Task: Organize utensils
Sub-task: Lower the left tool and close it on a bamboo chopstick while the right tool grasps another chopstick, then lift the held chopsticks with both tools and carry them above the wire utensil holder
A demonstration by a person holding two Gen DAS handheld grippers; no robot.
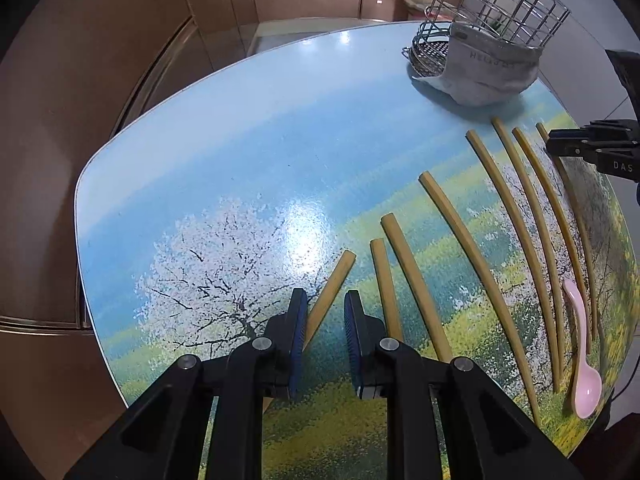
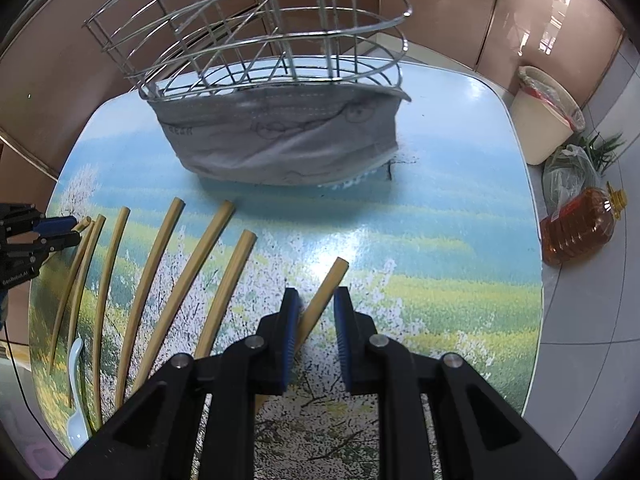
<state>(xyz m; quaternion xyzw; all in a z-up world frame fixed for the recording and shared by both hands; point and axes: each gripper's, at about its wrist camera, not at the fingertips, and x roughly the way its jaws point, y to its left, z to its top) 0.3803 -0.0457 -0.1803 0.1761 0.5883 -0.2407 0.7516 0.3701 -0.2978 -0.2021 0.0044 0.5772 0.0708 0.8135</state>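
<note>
Each hand-held gripper, left (image 1: pixel 324 304) and right (image 2: pixel 316 304), straddles a desk-lying chopstick (image 1: pixel 330 288) unclenched (jaws narrow): closing off-centre could roll it away from the wire holder (image 2: pixel 256 40).

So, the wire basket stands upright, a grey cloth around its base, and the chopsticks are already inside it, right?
No. The chopsticks lie flat on the table in front of the wire basket, not inside it; the right wrist view shows this. The basket does stand upright, with the grey cloth around its base.
</note>
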